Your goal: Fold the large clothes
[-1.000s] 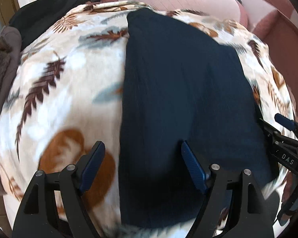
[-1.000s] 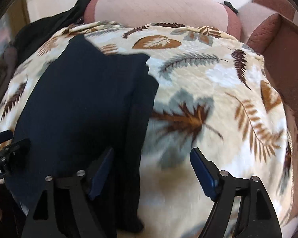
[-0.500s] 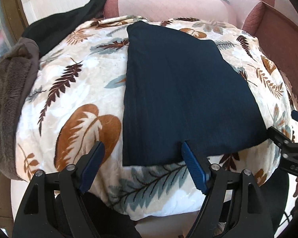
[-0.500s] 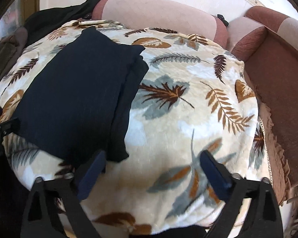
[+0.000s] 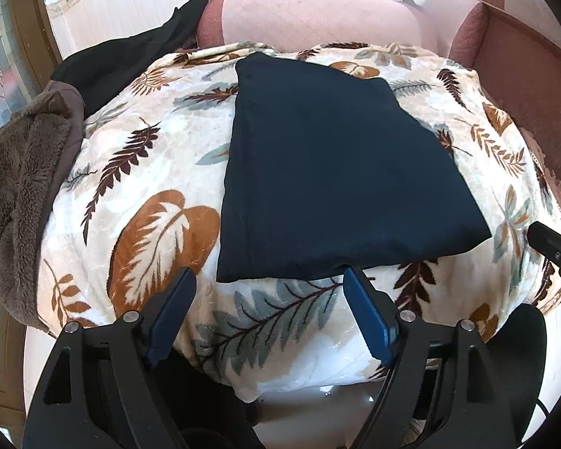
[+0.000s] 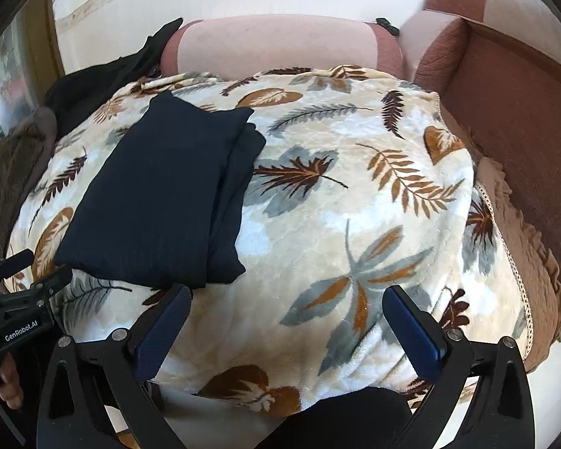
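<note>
Both grippers, left [image 5: 269, 310] and right [image 6: 288, 321], now hang open and withdrawn from the folded dark navy garment [image 5: 329, 172] on the leaf-patterned fleece blanket [image 6: 355, 224], indicating folding is complete.

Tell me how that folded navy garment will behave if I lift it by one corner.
The folded navy garment would probably sag and unfold: its layers lie loose, one edge stepped out on its right side. It looks thin, so likely light. Pushed, it may drag on the plush leaf-print blanket rather than slide.
</note>
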`<act>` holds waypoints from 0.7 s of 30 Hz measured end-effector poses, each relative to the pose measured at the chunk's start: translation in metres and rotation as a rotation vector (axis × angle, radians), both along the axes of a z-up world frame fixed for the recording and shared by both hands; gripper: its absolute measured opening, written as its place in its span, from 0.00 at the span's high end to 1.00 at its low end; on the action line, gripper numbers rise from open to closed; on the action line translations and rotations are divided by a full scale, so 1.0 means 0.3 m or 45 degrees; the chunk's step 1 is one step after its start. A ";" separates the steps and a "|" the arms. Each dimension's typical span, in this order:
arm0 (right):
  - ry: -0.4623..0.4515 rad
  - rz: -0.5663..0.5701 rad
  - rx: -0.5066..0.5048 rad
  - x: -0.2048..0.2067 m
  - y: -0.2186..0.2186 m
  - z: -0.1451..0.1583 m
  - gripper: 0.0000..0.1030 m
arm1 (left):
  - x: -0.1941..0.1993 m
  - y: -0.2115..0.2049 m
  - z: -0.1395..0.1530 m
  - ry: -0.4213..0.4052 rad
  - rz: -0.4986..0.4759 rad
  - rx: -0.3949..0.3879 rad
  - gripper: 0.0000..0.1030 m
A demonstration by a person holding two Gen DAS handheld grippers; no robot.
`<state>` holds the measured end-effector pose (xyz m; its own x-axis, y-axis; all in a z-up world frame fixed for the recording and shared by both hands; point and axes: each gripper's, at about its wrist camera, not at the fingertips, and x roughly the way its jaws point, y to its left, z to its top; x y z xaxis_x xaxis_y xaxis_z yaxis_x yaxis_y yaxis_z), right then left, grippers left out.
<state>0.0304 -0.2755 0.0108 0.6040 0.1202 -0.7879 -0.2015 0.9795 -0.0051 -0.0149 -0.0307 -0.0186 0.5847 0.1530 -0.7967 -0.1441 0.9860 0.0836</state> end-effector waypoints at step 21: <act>-0.034 0.020 -0.045 -0.011 0.018 0.010 0.01 | -0.012 -0.079 0.008 -0.007 -0.055 0.014 0.21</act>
